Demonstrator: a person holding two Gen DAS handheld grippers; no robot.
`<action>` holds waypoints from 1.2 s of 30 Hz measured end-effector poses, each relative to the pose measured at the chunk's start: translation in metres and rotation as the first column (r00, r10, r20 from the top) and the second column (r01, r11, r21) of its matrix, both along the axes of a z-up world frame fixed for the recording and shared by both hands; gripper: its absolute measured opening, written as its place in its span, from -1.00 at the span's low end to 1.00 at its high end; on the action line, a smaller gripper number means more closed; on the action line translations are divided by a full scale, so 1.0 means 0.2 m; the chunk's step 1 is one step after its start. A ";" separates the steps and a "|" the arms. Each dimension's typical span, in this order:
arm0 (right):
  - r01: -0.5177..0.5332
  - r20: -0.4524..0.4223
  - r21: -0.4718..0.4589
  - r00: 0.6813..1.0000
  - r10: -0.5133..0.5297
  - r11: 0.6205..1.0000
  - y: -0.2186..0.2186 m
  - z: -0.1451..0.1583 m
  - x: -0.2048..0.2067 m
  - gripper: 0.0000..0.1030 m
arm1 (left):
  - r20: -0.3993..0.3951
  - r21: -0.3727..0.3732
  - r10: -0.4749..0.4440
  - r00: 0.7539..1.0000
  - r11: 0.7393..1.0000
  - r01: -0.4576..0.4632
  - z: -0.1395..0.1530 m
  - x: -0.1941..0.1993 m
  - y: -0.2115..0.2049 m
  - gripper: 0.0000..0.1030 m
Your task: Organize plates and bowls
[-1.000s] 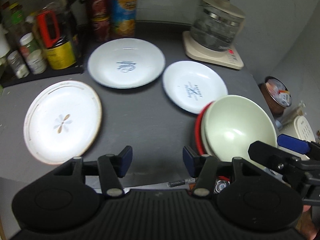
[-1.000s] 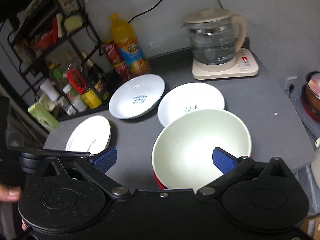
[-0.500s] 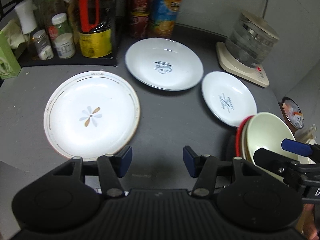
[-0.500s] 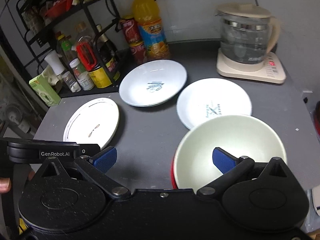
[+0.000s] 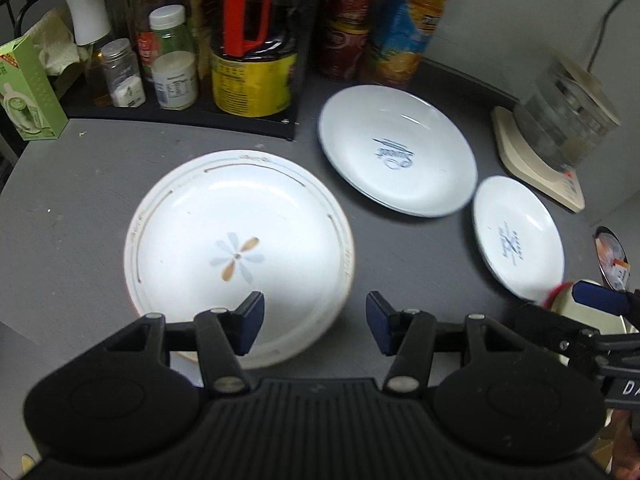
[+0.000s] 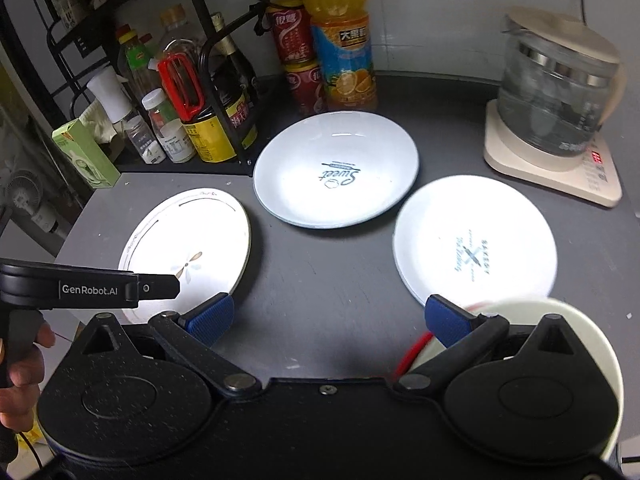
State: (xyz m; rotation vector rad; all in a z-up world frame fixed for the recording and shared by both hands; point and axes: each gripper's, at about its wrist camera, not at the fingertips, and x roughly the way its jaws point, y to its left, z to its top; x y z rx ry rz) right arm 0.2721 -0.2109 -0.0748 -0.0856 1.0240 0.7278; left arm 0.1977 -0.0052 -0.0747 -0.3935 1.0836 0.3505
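Grey table (image 6: 328,280): bottle rack (image 6: 224,128), kettle (image 6: 556,96) behind plates; both grippers' fingers released, empty.

The middle plate (image 6: 336,170) carried the blue script word "Sweet" at its centre. The smaller plate (image 6: 474,242) bore the word "BAKERY" beside a crossed emblem; its other lettering was too small to read. The left gripper's housing (image 6: 90,290), seen from the right wrist camera, was printed "GenRobot.AI" in white. The orange drink bottle (image 6: 344,56) and the red cans (image 6: 294,38) carried Chinese characters. The kettle base (image 6: 596,157) showed red digits, unreadable.
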 end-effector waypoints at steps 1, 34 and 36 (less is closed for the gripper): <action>0.000 -0.001 -0.003 1.000 0.000 1.000 0.02 0.00 0.01 1.00 | -0.003 -0.001 0.004 1.000 1.000 -0.004 -0.01 0.01 0.02 0.05; 0.377 -0.197 0.022 0.910 -0.366 0.926 0.16 -0.40 0.81 -0.19 | 0.112 -0.320 0.155 0.981 0.941 -0.112 -0.35 0.66 0.58 -0.39; 0.389 -0.201 0.017 0.904 -0.378 0.921 0.17 -0.42 0.86 -0.22 | 0.099 -0.348 0.177 0.979 0.928 -0.133 -0.40 0.67 0.60 -0.45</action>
